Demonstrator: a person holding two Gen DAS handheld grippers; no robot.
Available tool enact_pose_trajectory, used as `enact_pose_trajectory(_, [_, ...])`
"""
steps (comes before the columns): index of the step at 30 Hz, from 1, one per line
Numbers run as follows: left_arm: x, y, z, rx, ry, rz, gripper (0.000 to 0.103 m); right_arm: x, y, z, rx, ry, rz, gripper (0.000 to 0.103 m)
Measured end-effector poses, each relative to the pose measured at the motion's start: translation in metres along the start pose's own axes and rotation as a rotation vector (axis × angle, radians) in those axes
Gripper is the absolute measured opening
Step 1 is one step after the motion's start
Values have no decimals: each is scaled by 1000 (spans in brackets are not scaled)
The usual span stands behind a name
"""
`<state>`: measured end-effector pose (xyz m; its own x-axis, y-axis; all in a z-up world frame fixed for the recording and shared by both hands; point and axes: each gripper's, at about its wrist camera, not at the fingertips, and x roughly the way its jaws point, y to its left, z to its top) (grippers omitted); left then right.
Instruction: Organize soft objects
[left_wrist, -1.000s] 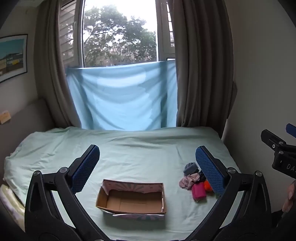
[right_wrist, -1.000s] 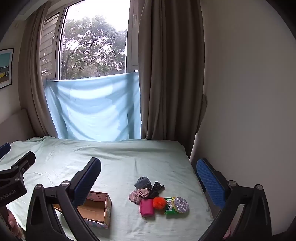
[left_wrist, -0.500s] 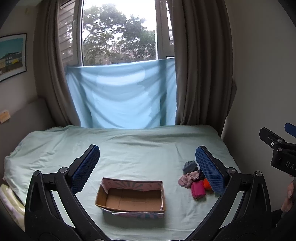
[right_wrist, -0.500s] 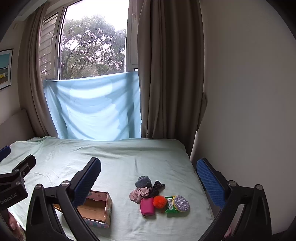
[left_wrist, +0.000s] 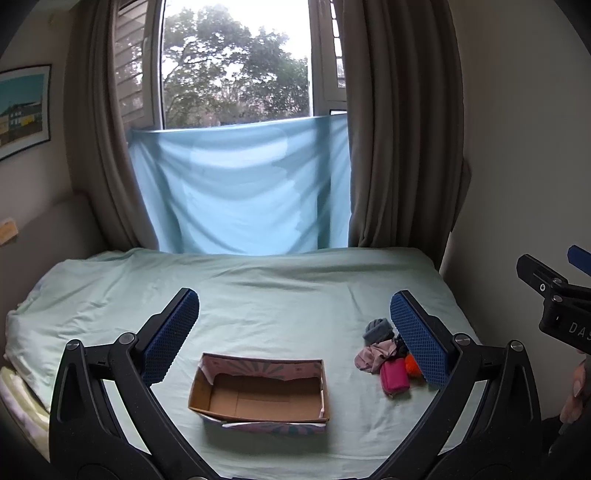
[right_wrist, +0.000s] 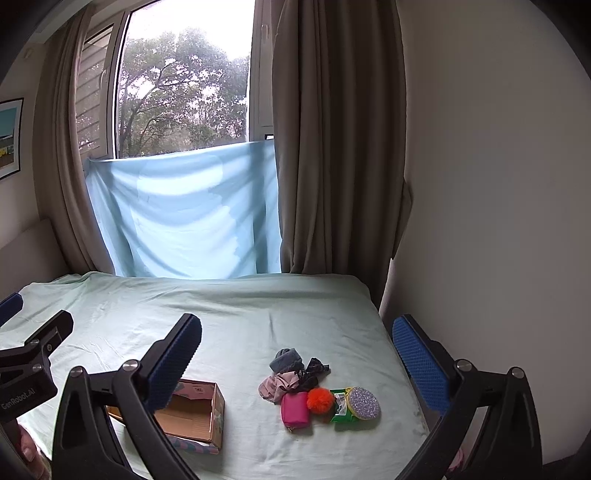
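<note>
From the left wrist I see my left gripper (left_wrist: 293, 334) above the bed (left_wrist: 288, 295), jaws wide, the cardboard box (left_wrist: 260, 393) below it. From the right wrist, my right gripper (right_wrist: 295, 358) hovers with jaws wide over the soft pile (right_wrist: 295, 380), right of the box.

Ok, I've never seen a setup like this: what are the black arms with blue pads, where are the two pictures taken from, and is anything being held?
No robot here: a person holds a two-finger tool in each hand, with a camera looking along its fingers. One picture is from the left tool, the other from the right tool. Both are open and hold nothing. On the bed sits an open cardboard box, nothing visible inside it. Right of it lies a small pile: grey cloth, pink cloth, dark cloth, a pink pouch, an orange pompom, a green packet and a glittery round thing.
</note>
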<state>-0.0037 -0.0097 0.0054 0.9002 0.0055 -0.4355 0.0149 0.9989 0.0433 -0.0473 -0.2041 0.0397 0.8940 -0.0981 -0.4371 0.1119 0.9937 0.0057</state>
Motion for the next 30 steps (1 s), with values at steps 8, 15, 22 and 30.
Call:
enact_pose_trajectory(8, [4, -1, 0, 2, 1, -1, 103, 1, 3, 0, 2, 4, -4, 103])
enact_pose_trajectory(15, [7, 3, -1, -9, 12, -7, 103, 2, 6, 0, 4, 11, -4, 103])
enact_pose_trajectory(22, [10, 5, -2, -12, 13, -10, 103, 2, 11, 0, 6, 12, 0, 103])
enact_pose_trajectory(30, [10, 9, -4, -18, 10, -11, 103, 3, 12, 0, 6, 10, -5, 103])
